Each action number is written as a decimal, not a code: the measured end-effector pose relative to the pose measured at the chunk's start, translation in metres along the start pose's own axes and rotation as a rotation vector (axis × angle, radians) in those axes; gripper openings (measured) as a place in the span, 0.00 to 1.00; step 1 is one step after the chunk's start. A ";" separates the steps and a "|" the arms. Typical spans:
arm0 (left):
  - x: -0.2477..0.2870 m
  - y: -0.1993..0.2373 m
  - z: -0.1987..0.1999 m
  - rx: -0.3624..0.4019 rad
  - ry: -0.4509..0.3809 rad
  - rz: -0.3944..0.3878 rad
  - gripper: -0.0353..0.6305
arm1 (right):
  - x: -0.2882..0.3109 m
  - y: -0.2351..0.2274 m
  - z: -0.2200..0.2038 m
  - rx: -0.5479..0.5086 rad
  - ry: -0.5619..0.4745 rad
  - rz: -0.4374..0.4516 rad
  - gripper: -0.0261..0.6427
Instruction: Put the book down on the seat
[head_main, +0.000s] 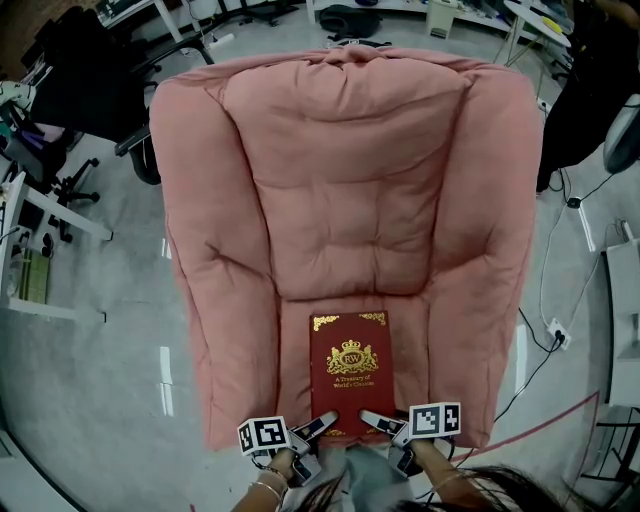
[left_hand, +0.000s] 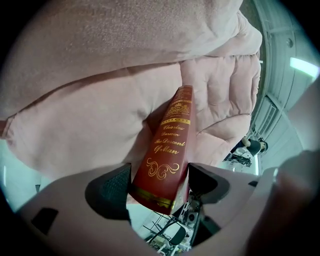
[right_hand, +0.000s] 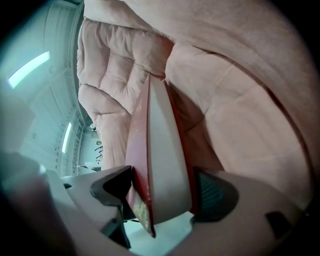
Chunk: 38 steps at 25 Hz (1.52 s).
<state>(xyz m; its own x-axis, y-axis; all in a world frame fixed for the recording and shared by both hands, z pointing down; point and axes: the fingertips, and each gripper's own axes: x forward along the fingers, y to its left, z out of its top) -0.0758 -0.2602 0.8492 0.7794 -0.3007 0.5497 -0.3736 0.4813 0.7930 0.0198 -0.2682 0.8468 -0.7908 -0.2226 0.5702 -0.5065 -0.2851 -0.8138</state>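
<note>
One book (head_main: 349, 372): lies flat on the seat (head_main: 295, 340), cover up, spine on the left, near end at the front edge.
Left gripper (left_hand: 157, 186): jaws wide apart, the book's spine corner between them, not squeezed.
Right gripper (right_hand: 162, 192): jaws wide apart, the page-edge corner between them, loose.

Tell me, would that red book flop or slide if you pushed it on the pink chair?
The red book looks hardbound with a thick spine, so it is probably stiff and fairly heavy. Lying on the soft pink chair, it likely drags rather than slides.
</note>
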 end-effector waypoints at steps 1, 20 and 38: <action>-0.001 0.002 0.000 0.005 0.003 0.012 0.57 | 0.001 -0.001 0.000 -0.003 -0.003 -0.009 0.58; -0.021 0.017 -0.032 0.031 0.033 0.072 0.57 | -0.018 -0.037 0.004 -0.086 -0.087 -0.275 0.64; -0.030 0.034 -0.085 0.036 0.033 0.100 0.57 | -0.058 -0.053 -0.023 -0.077 -0.112 -0.352 0.64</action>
<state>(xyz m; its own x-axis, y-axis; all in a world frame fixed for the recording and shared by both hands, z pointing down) -0.0691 -0.1650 0.8371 0.7533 -0.2248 0.6181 -0.4679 0.4773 0.7438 0.0848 -0.2185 0.8542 -0.5239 -0.2250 0.8215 -0.7681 -0.2921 -0.5698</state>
